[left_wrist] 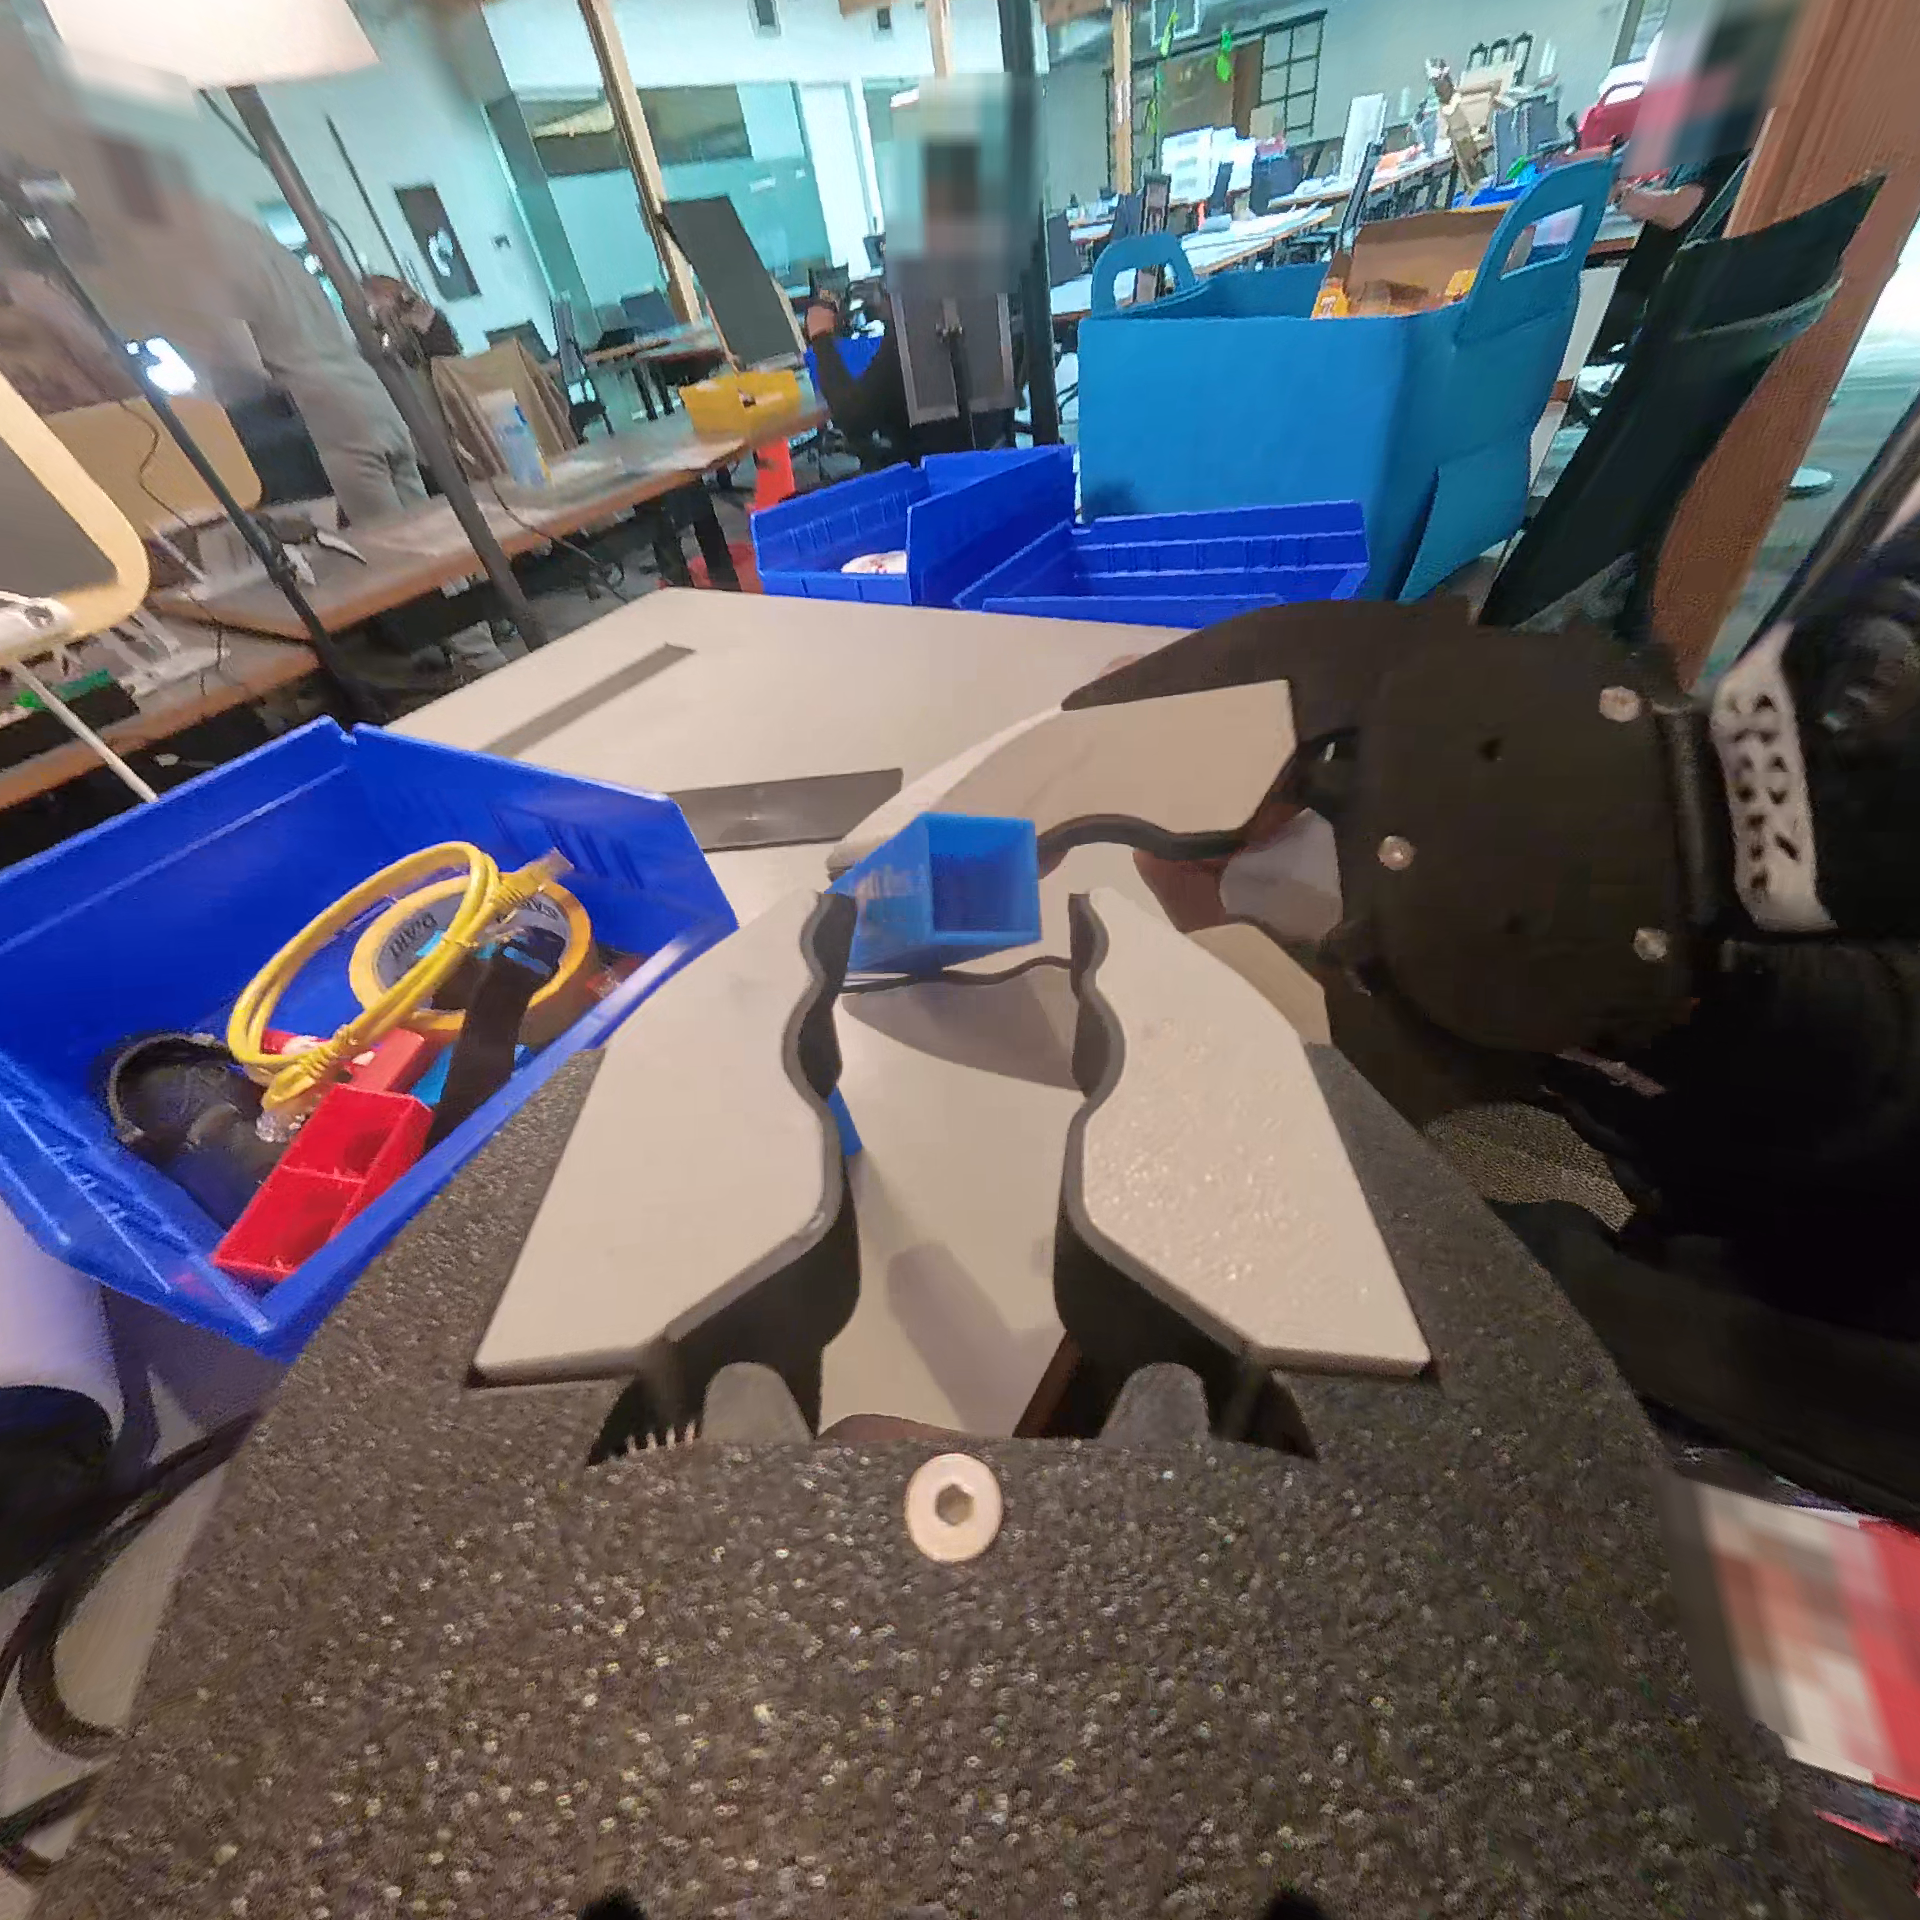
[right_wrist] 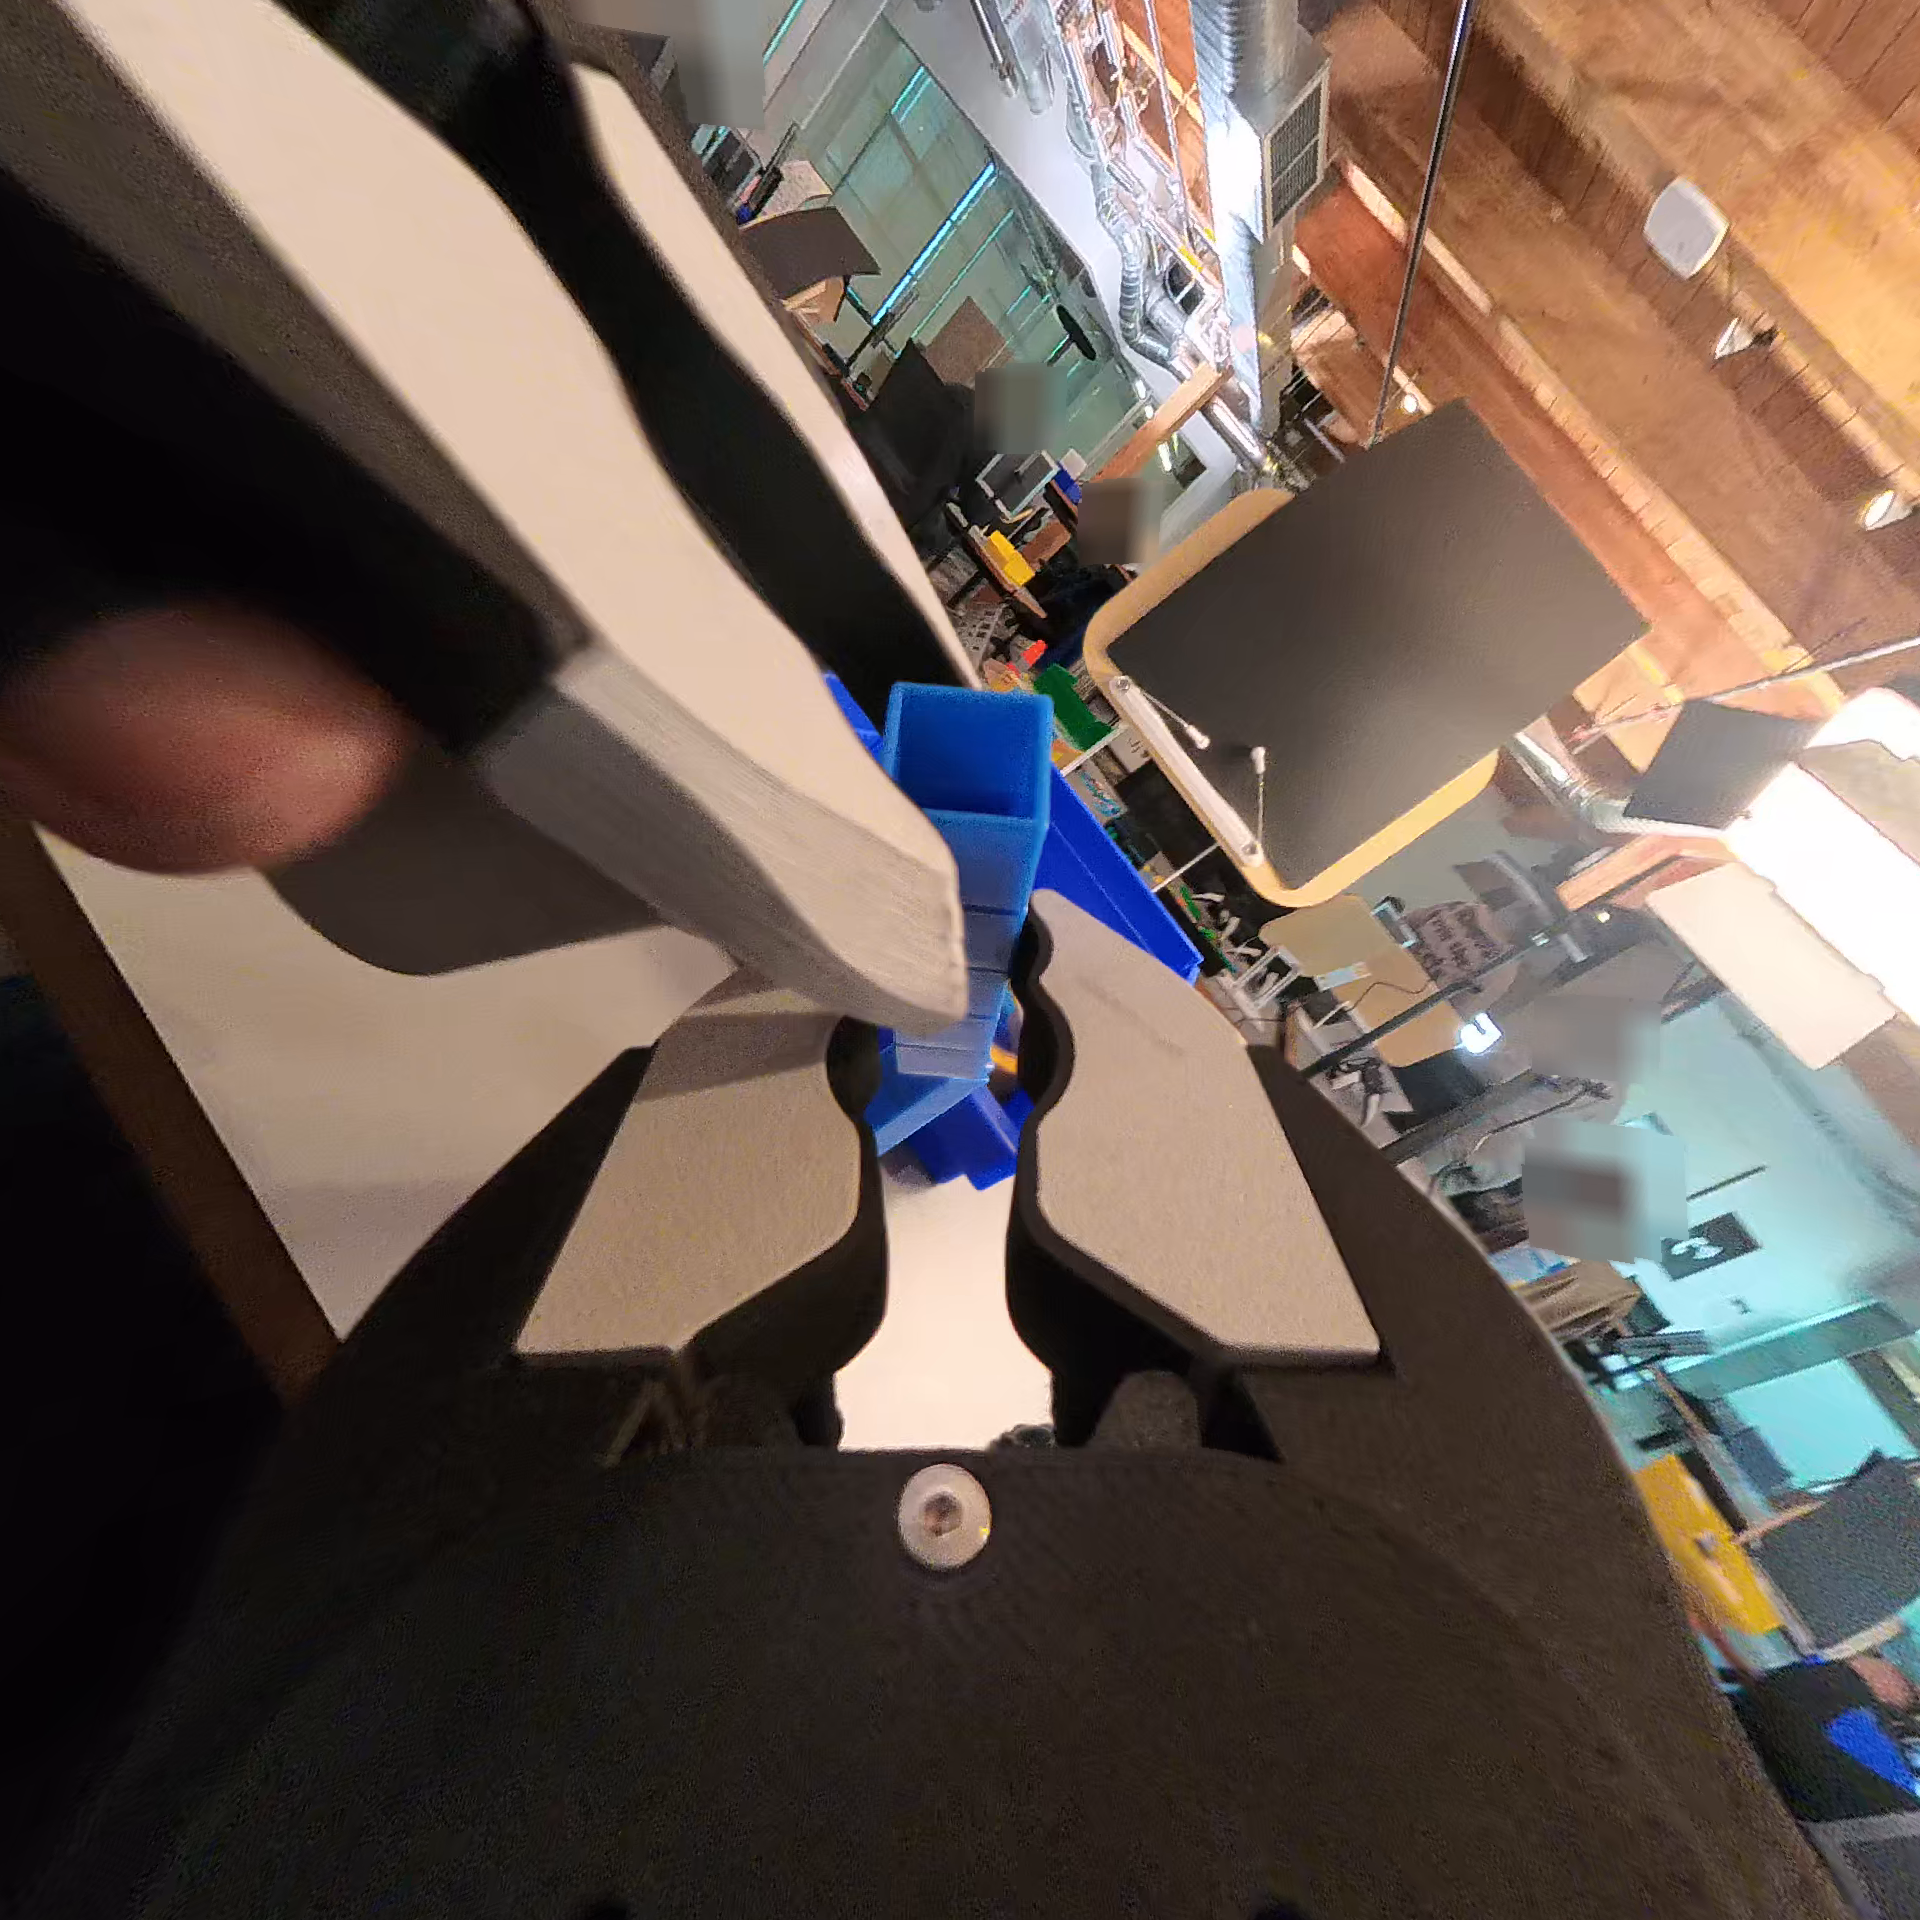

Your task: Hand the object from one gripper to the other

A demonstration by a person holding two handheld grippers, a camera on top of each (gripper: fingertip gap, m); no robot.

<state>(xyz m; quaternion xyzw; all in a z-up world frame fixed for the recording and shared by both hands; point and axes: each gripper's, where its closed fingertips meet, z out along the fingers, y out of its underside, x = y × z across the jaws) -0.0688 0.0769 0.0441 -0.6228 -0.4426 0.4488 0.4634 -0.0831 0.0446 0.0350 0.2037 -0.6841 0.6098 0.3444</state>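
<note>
A blue square open-ended tube (left_wrist: 935, 894) hangs above the grey table (left_wrist: 727, 675). My right gripper (left_wrist: 1039, 831) comes in from the right and is shut on the tube near its open end. My left gripper (left_wrist: 956, 920) is open, with one finger on each side of the tube. Its left finger touches the tube and its right finger stands a little apart. In the right wrist view the tube (right_wrist: 966, 790) sits clamped between my right gripper's (right_wrist: 940, 997) fingers. One left finger (right_wrist: 727, 810) crosses in front of it from the upper left.
A blue bin (left_wrist: 582, 821) at left holds a yellow cable (left_wrist: 416, 935), a tape roll and a red box (left_wrist: 332, 1174). More blue bins (left_wrist: 1039, 551) and a blue tote (left_wrist: 1299, 416) stand at the table's far edge. A lamp stand (left_wrist: 395, 395) rises at left. My left and right fingertips are right by each other.
</note>
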